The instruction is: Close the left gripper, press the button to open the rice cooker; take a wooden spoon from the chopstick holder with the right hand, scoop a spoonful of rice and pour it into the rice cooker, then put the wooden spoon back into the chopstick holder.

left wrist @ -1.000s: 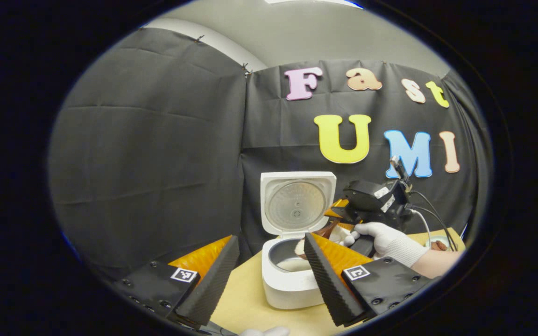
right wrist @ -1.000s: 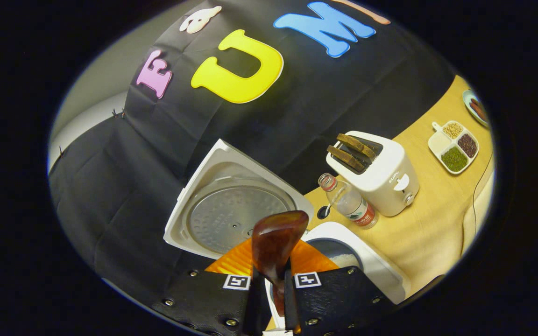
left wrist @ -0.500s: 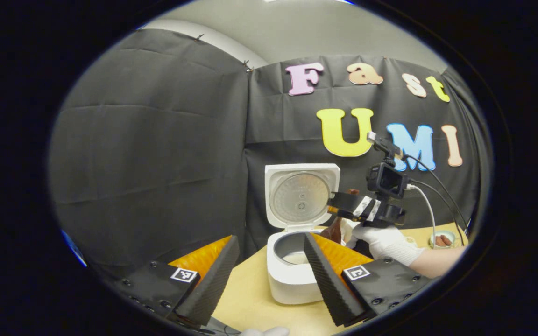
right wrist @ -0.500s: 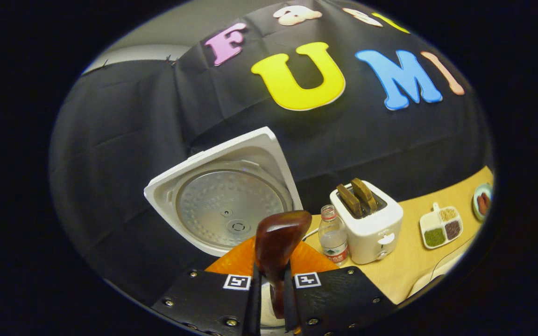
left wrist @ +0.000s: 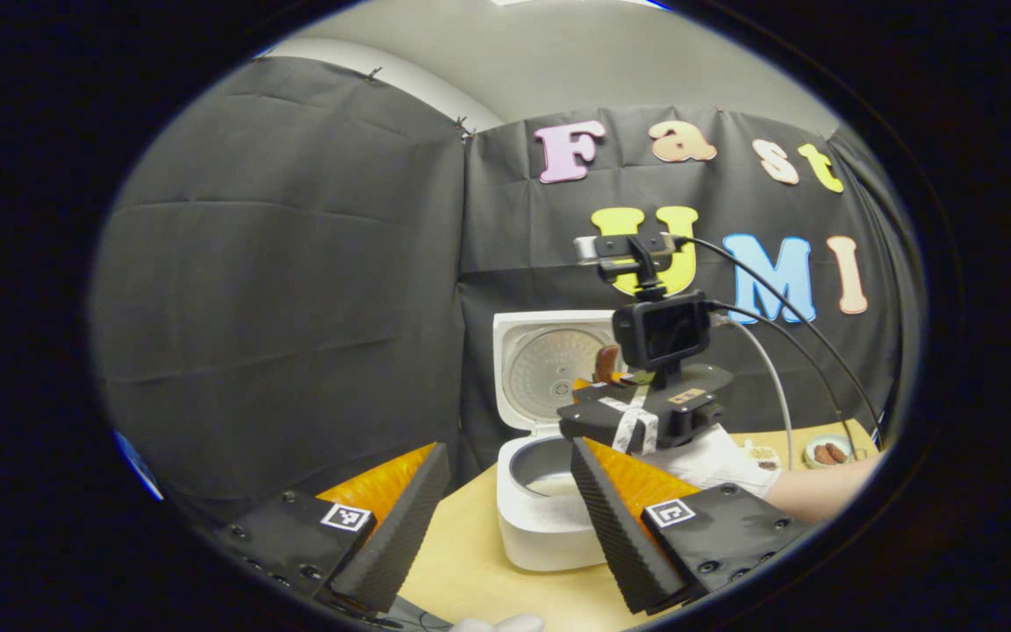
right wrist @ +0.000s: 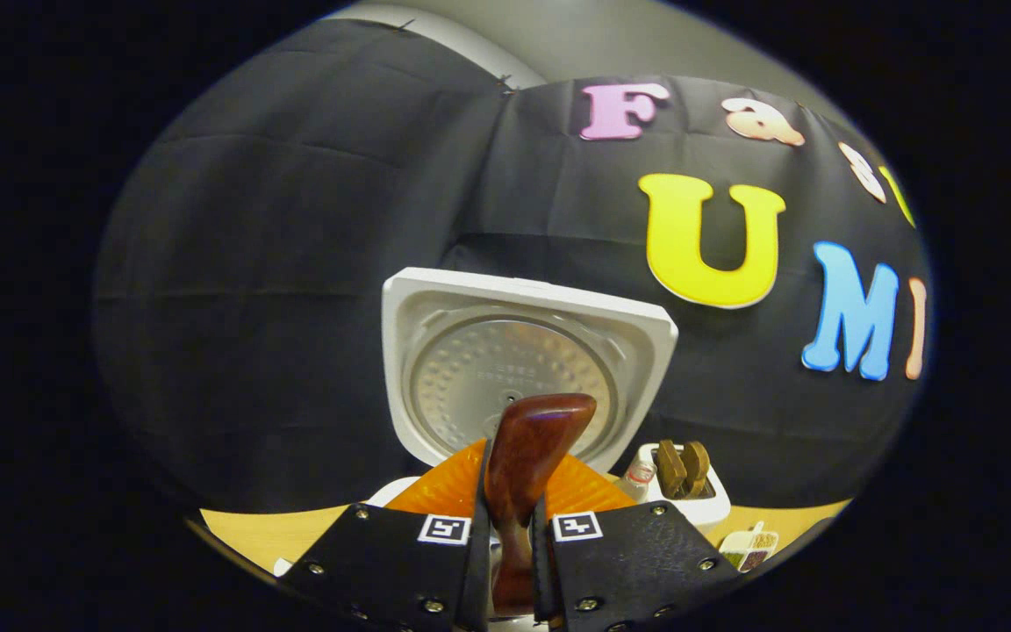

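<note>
The white rice cooker (left wrist: 549, 527) stands on the table with its lid (left wrist: 549, 369) up and white rice (left wrist: 554, 483) in the pot. My left gripper (left wrist: 505, 518) is open in front of it, the cooker's body showing between the fingers. A white-gloved hand (left wrist: 716, 461) holds my right gripper (left wrist: 598, 391) above the pot's right side, pointing at the lid. In the right gripper view my right gripper (right wrist: 510, 527) is shut on the handle of the dark wooden spoon (right wrist: 527, 448), whose bowl stands up before the cooker lid (right wrist: 514, 369).
To the right of the cooker stand a white toaster (right wrist: 685, 491) with brown slices, a small bottle (right wrist: 637, 474) and a divided tray of grains (right wrist: 751, 549). A small dish (left wrist: 826, 452) sits at the far right of the wooden table (left wrist: 470, 570). Cables (left wrist: 777, 307) trail from the right gripper.
The right gripper has lifted off the pot, swung level and moved left in front of the lid, the spoon still in it. The left gripper has hardly moved.
</note>
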Motion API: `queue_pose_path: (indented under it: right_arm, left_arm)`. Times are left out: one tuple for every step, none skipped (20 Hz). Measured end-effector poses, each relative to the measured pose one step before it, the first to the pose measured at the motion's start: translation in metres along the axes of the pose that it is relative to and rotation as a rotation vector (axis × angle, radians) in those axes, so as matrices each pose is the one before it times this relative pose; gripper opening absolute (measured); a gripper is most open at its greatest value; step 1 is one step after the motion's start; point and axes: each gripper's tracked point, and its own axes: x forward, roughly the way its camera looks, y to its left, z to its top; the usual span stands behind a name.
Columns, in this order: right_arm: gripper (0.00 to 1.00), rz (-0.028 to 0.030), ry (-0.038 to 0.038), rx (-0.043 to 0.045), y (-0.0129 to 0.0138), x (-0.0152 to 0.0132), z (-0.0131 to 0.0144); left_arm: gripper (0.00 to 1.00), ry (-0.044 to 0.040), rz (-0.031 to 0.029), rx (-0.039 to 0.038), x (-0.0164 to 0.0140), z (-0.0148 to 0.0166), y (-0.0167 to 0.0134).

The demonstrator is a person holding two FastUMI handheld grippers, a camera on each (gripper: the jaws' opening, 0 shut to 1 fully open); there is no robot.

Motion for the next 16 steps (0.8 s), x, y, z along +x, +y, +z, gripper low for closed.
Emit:
queue_pose_path:
  right_arm:
    - [0.20, 0.01198, -0.00912, -0.04516, 0.00511, -0.00107, 0.00406]
    - [0.20, 0.00766, -0.01042, -0.04894, 0.00475, -0.00135, 0.00302]
    - [0.20, 0.01523, -0.00588, -0.01743, 0.00491, 0.00148, -0.00033]
    - [0.20, 0.00734, 0.00290, -0.00485, 0.00277, -0.00048, -0.00190]
    - [0.20, 0.00405, 0.01037, 0.00818, -0.00072, 0.00240, -0.00364]
    - [0.20, -0.00100, 0.01199, 0.01164, -0.00261, 0.00025, -0.00358]
    - [0.20, -0.00087, 0.01237, 0.01370, 0.00218, -0.00044, -0.00247]
    - [0.20, 0.00023, 0.00679, 0.02117, -0.00015, -0.00155, 0.00006]
    - [0.20, 0.00120, 0.00802, 0.03838, -0.00116, -0.00035, 0.00072]
    - [0.20, 0.00493, 0.01460, 0.04885, -0.00034, -0.00134, -0.00152]
    - [0.20, 0.00452, 0.01035, 0.06825, -0.00231, -0.00179, -0.00217]
    - [0.20, 0.00463, 0.00743, 0.09150, -0.00620, -0.00287, 0.00083]
    - [0.20, 0.00142, 0.01493, 0.11542, -0.01300, -0.00027, 0.00117]
    - [0.20, -0.00948, 0.01720, 0.12542, -0.01337, -0.00064, 0.00046]
    - [0.20, -0.00896, -0.00024, 0.08053, -0.01157, -0.00160, 0.00490]
    - [0.20, -0.01022, -0.00145, 0.06317, -0.01010, -0.00034, 0.00668]
  left_arm:
    - [0.99, -0.00199, -0.00018, -0.00193, -0.00191, 0.00151, 0.00017]
    - [0.99, 0.00003, -0.00098, -0.00221, -0.00024, -0.00045, 0.00151]
    - [0.99, -0.00205, 0.00030, -0.00168, -0.00028, 0.00175, 0.00061]
    - [0.99, -0.00074, 0.00209, 0.00038, -0.00029, 0.00025, 0.00072]
    - [0.99, -0.00128, 0.00099, 0.00076, 0.00046, 0.00122, 0.00059]
    - [0.99, 0.00170, 0.00024, -0.00017, 0.00027, -0.00097, -0.00059]
    - [0.99, 0.00054, -0.00005, -0.00045, 0.00114, -0.00003, 0.00002]
    - [0.99, -0.00063, -0.00070, 0.00004, -0.00106, -0.00103, 0.00119]
    - [0.99, 0.00066, 0.00115, 0.00102, 0.00019, -0.00138, 0.00133]
    - [0.99, -0.00080, -0.00025, 0.00073, -0.00347, -0.00239, 0.00308]
    - [0.99, 0.00366, -0.00129, -0.00186, -0.00162, 0.00000, 0.00154]
    - [0.99, -0.00006, -0.00038, -0.00489, 0.00305, 0.00160, -0.00285]
    - [0.99, 0.00165, -0.00322, -0.00657, 0.00219, 0.00242, -0.00212]
    - [0.99, 0.00136, 0.00207, -0.00379, 0.00226, 0.00168, -0.00150]
    - [0.99, -0.00171, -0.00270, -0.00199, 0.00094, 0.00117, -0.00059]
    - [0.99, -0.00382, -0.00141, -0.00055, -0.00195, 0.00045, 0.00083]
